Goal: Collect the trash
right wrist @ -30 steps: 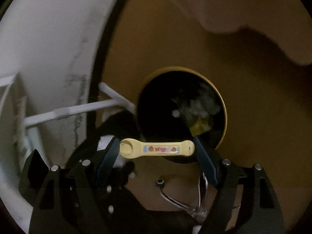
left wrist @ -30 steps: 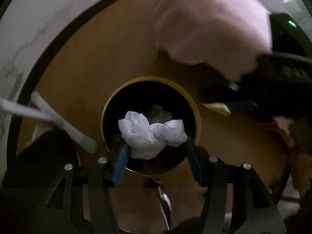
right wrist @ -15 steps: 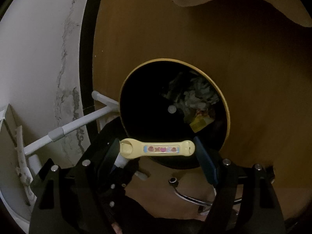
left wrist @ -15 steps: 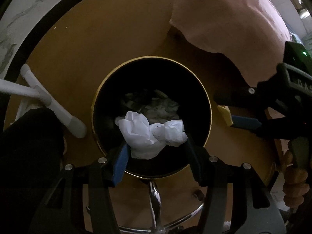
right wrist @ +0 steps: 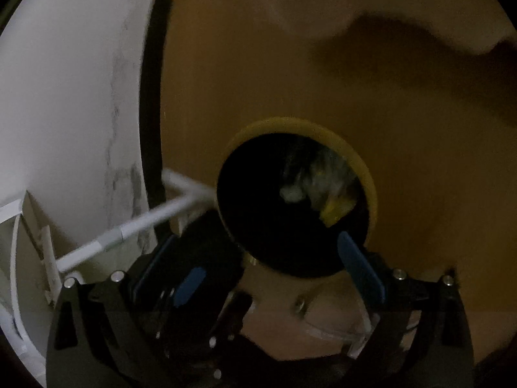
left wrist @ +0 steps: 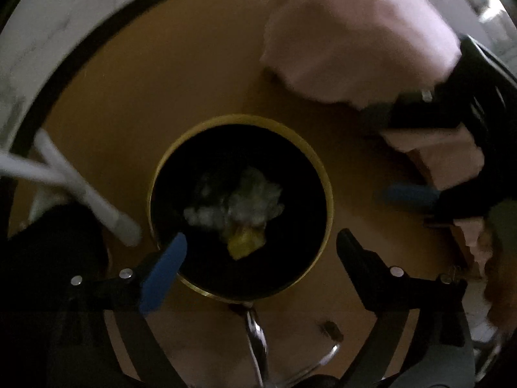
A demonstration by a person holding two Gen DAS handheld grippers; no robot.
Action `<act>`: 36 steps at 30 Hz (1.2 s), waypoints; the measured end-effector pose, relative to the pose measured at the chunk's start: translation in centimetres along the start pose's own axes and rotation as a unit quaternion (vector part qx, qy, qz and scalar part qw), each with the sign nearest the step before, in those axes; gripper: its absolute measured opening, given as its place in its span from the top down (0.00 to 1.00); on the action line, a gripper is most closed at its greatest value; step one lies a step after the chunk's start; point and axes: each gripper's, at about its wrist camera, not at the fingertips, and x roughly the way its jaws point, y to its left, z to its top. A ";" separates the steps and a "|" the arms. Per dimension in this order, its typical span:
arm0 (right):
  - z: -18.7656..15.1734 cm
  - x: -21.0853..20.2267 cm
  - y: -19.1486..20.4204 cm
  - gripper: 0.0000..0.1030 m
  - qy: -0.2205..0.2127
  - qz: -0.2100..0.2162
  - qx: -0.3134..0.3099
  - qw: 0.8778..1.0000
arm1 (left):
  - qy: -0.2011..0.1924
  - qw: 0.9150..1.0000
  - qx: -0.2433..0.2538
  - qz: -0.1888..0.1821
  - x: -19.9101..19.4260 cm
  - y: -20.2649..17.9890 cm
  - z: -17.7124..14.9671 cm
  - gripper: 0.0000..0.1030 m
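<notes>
Above the round black gold-rimmed bin at frame centre, left gripper and right gripper are opening, empty; crumpled white paper lies inside.

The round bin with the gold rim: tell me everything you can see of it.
The bin is a round, open-topped container with a thin yellow-gold rim and a black inside, seen from almost straight above. It stands upright on a brown floor. At its bottom lies blurred pale crumpled trash with a yellow piece beside it. A white bar ends close to its left side; whether they touch is unclear. Both claws hang over it, jaws opening, nothing between them.
</notes>
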 end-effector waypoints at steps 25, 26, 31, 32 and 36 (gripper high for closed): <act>-32.7 -12.2 37.1 0.07 -0.359 0.046 -0.562 0.744 | -0.404 0.799 -0.278 0.347 -46.0 20.3 -20.1 0.06; -34.3 -11.1 38.3 0.07 -0.347 0.049 -0.580 0.735 | -0.399 0.794 -0.290 0.356 -46.2 21.3 -20.7 0.06; -40.4 -6.9 42.6 0.07 -0.312 0.059 -0.629 0.709 | -0.377 0.774 -0.345 0.375 -47.4 27.2 -25.0 0.06; -41.4 -6.0 43.2 0.07 -0.309 0.056 -0.635 0.705 | -0.371 0.774 -0.353 0.373 -47.3 28.0 -25.5 0.06; -44.8 -3.4 44.5 0.07 -0.299 0.058 -0.659 0.688 | -0.359 0.775 -0.362 0.375 -46.6 29.6 -27.2 0.06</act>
